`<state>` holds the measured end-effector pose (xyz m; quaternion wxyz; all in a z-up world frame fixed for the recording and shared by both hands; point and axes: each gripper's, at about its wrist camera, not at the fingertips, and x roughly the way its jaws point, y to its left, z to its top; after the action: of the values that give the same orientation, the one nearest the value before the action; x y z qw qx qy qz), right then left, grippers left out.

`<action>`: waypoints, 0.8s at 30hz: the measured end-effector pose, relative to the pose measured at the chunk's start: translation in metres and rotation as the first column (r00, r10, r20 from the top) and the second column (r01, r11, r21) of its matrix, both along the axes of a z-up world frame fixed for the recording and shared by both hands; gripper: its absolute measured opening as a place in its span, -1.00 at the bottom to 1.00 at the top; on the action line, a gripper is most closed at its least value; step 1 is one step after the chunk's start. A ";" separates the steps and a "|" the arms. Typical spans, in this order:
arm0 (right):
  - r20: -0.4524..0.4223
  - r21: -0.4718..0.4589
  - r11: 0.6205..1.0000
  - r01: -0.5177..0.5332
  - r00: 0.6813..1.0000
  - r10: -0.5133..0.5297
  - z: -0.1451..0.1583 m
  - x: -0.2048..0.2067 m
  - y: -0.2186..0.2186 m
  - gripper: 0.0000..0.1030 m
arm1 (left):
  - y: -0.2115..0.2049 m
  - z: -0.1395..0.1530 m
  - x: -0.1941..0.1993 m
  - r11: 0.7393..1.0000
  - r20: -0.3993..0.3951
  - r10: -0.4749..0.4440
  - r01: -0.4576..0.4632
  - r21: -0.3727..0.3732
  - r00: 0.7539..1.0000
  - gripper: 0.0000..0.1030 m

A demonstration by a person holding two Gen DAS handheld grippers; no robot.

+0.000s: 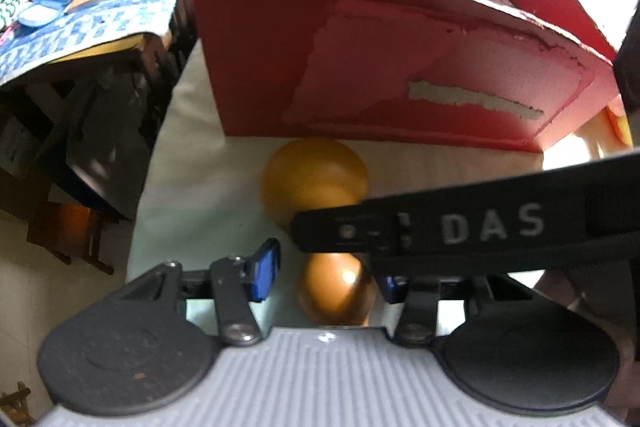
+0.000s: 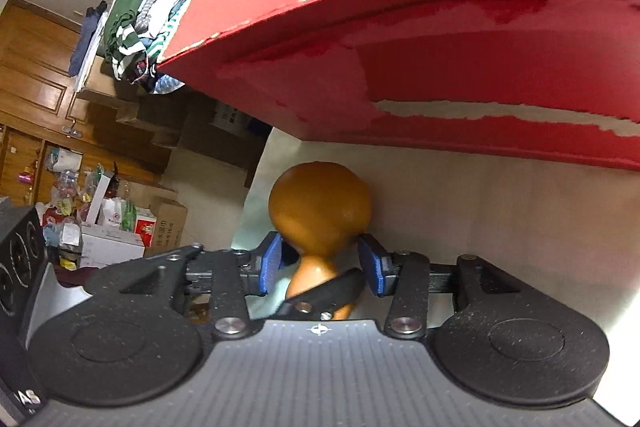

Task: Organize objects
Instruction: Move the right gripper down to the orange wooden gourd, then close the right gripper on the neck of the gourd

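Against the red box (image 2: 460,67) on a pale tabletop (image 2: 480,195), an upright brown gourd (image 2: 320,211) stands between both half-open grippers (right gripper (image 2: 322,263) nearer, pads flanking its neck; left gripper (image 1: 326,273) astride its top).

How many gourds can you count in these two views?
1. The brown gourd lies on the pale surface before the red box, between the right gripper fingers. Others may be hidden.

Clothes pile (image 2: 140,15) — wooden door (image 2: 36,67)
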<state>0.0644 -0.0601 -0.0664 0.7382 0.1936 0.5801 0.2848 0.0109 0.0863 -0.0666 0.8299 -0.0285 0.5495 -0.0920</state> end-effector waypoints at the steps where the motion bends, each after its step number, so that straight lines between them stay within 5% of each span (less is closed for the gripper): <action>1: -0.005 0.003 1.000 -0.001 1.000 0.001 -0.001 0.000 0.001 -0.04 | -0.001 -0.001 0.000 1.000 -0.003 -0.007 0.007 -0.001 1.000 -0.05; 14: -0.069 0.071 0.997 0.027 0.997 -0.022 -0.008 0.004 -0.010 -0.20 | -0.008 -0.002 0.001 0.995 0.002 -0.098 0.098 -0.013 0.995 -0.15; 24: -0.120 0.103 0.985 0.141 0.984 -0.129 -0.007 -0.009 -0.063 -0.40 | -0.044 0.005 0.001 0.970 0.021 -0.240 0.241 -0.026 0.970 -0.16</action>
<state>0.0550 -0.1234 -0.0737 0.7098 0.2893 0.5897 0.2545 0.0119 0.0419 -0.0616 0.8169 0.0276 0.5404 -0.1999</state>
